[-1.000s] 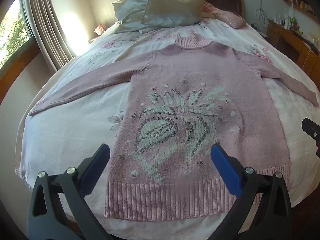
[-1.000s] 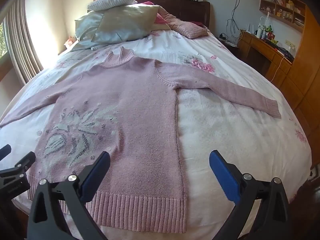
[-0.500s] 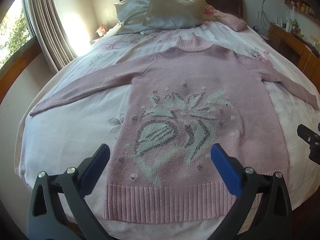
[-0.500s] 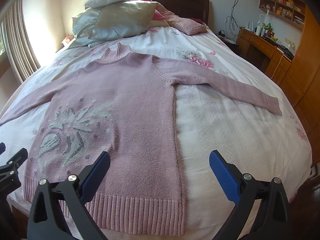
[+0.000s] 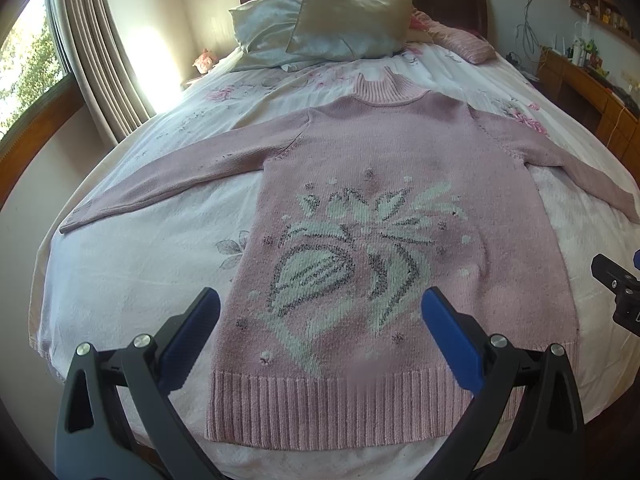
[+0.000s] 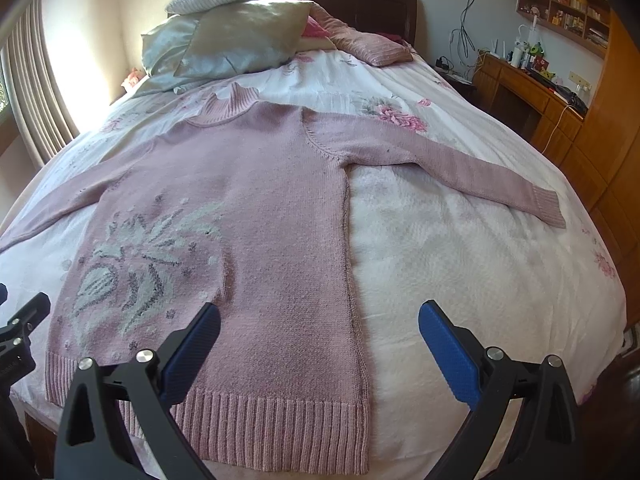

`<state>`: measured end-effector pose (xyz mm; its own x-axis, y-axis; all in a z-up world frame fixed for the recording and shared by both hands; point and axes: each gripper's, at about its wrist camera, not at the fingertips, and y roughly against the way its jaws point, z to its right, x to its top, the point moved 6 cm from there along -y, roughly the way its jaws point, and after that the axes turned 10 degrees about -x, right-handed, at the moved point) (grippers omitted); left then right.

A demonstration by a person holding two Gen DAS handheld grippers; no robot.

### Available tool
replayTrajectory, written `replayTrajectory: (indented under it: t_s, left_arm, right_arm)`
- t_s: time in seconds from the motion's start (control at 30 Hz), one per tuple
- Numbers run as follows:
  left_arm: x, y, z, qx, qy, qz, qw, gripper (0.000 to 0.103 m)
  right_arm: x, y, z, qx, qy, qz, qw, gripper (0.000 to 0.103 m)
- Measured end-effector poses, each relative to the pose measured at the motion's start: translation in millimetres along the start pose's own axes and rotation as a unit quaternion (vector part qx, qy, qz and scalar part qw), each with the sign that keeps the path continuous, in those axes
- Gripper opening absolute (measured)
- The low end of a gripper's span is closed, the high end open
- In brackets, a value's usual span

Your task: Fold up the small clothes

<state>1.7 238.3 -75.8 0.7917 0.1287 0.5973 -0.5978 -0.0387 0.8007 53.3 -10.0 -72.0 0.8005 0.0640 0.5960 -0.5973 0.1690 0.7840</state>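
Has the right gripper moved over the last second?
Yes. The right gripper has advanced toward the headboard: sweater and pillows sit lower and nearer in its view.

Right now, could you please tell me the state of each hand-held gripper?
Left hand-held gripper: open, holding nothing.
Right hand-held gripper: open, holding nothing.

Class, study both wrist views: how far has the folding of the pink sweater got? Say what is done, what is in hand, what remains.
Done: the pink sweater lies flat, face up on the bed, sleeves spread. In hand: nothing; the left gripper and right gripper hang open near the hem. Left: every fold, sleeves and body.
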Motion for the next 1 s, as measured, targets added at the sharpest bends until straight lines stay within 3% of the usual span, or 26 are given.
replayTrajectory:
  t_s: [1.0]
  left_arm:
    - [0.6,-3.2,0.5,0.006,0.001,0.002,1.0000,0.100]
  right_arm:
    - [0.8,-6.8,4.0,0.001,-0.002,-0.003,1.000,0.099]
